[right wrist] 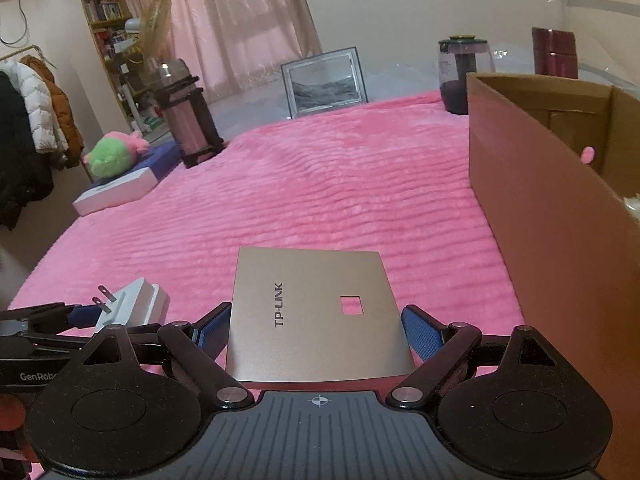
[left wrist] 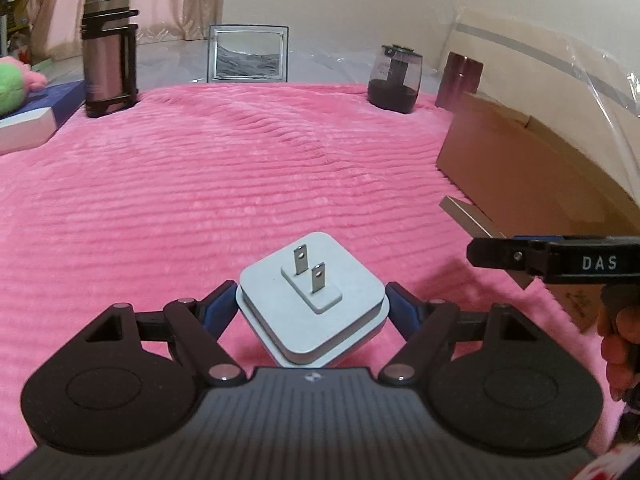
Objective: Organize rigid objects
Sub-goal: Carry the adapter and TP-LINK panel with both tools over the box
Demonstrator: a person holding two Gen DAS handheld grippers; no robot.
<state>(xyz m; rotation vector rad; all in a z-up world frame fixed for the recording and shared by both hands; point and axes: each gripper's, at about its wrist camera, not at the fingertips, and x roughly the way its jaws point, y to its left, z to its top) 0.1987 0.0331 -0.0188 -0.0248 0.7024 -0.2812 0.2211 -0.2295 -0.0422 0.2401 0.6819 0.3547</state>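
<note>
With cardboard box (right wrist: pixel 540 184) near: left gripper (left wrist: pixel 312 304) squeezes white plug (left wrist: pixel 312 300), right gripper (right wrist: pixel 316 320) clamps flat TP-LINK plate (right wrist: pixel 312 312), likely box-bound.

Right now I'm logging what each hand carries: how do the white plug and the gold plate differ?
The white plug is a thick block with two metal prongs; the gold plate is thin and flat, with lettering and a square hole. The plug sits in the left tongs, the plate in the right tongs. Both are squarish and held above the pink blanket.
</note>
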